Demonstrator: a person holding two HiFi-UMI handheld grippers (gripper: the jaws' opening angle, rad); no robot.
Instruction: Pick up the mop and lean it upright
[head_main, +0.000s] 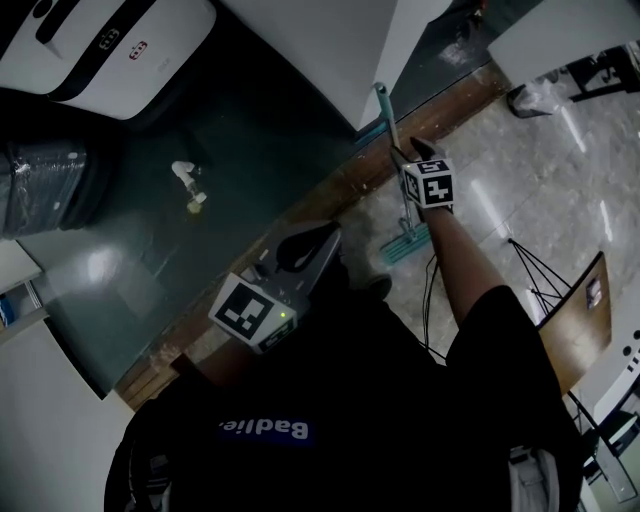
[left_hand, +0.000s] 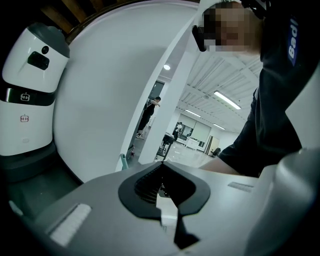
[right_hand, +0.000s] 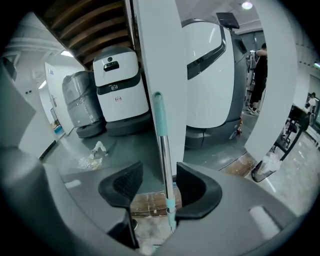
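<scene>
Mop (right_hand: 163, 150) upright by white pillar (right_hand: 157, 50), white robot (right_hand: 120, 82) behind

The floor (head_main: 520, 170) is split by a wood strip (head_main: 330, 190): pale tile vs dk green. A mop head (head_main: 405, 243) is rested on tile nr the strip; white scrap (head_main: 187, 180) & wrapped bundle (head_main: 45, 185) are seen on green.

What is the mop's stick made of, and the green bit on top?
The stick looks like shiny metal: silvery with bright streaks. The green top looks like matte plastic or rubber, dull and evenly coloured; which, I can't tell.
</scene>
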